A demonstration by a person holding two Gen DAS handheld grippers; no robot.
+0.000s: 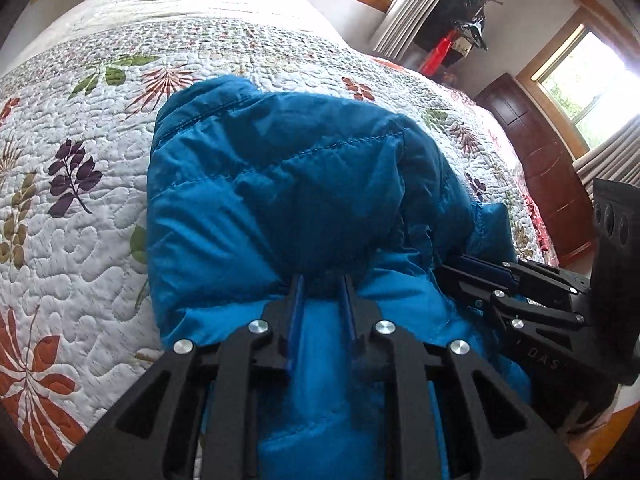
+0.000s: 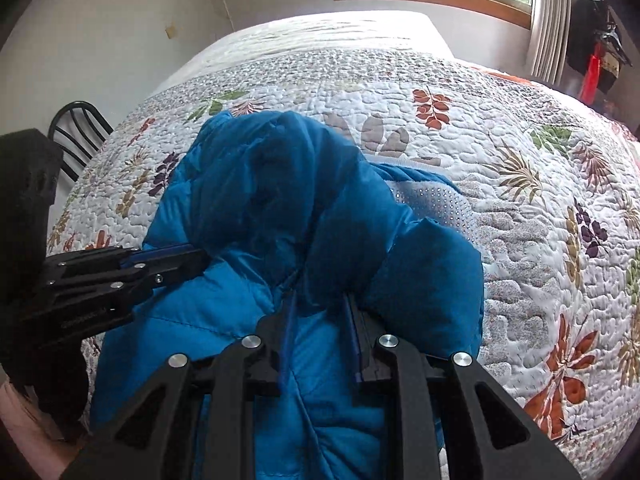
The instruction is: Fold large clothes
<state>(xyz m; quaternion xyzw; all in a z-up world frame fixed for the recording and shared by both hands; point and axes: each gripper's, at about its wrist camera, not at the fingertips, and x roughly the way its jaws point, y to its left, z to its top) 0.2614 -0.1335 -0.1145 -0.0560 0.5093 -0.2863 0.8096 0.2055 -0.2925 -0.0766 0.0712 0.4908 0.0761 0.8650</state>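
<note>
Item under fold: blue quilted jacket (image 1: 280, 184), puffy, bunched into a mound on the floral quilt (image 1: 60, 208) of the bed.

Position relative to quilt: the jacket sits near the quilt's front edge, closest to the person; the far part of the quilt and its right side lie bare beyond it.

Left gripper (image 1: 322, 292): jaws set narrowly apart with a roll of jacket fabric pinched between them; the blue pads run into the cloth, tips buried. Judged gripping.

Right gripper (image 2: 320, 304): same condition; narrow gap, fabric bulging over and between the fingers. Judged gripping.

Spacing of grippers: side by side and close, both at the jacket's near end. The left wrist view shows the right gripper just to the right, entering the same mound.

Long axis: appears to run from the grippers away toward the far part of the quilt, straight along both pairs of fingers.

Lifted portion: fabric ahead of the jaws stands raised and rounded, draped forward over the rest.

Exposed lining: a white dotted panel (image 2: 432, 200) shows on the jacket's right side.

Governing relation: bulk of the jacket lies directly ahead of both grippers, neither nearer; a forward carry would, in my judgement, lay the held edge over the far end.

Risk: slippery padded shell may spring open on release.
</note>
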